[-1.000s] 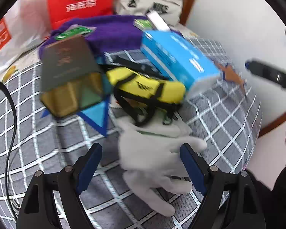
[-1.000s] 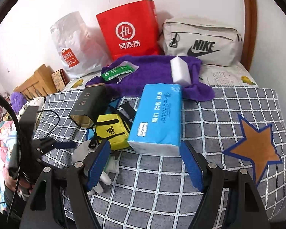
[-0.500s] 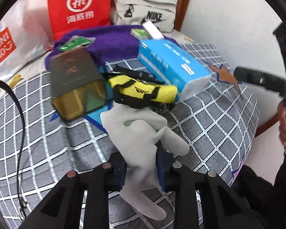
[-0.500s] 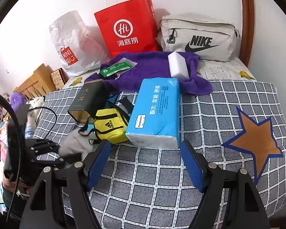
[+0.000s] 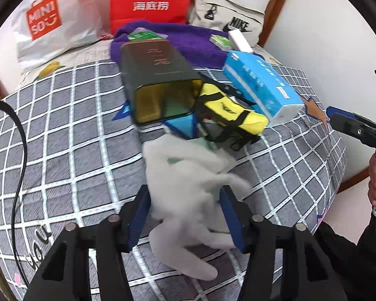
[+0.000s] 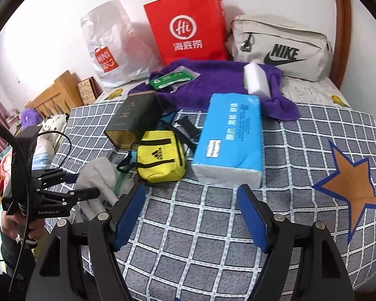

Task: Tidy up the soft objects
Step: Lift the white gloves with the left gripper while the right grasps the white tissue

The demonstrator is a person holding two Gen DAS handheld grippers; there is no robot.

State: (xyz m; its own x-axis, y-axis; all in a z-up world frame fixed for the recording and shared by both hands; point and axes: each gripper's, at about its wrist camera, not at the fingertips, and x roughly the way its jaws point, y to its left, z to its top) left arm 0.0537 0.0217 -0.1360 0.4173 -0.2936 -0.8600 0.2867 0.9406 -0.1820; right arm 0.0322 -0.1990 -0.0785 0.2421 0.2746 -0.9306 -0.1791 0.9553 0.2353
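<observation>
Bed carrying clutter; tissue pack, yellow pouch. White gloves lie at the near edge between the left tool's jaws, which have just been opening, half-spread, grip doubtful. Right tool: wide, empty. Risk: limp gloves slip off the edge.

A white wall was seen behind a bed covered in grey checked bedding. A brown wooden post was seen at the upper right of the frame, and light wooden furniture at the left edge.
</observation>
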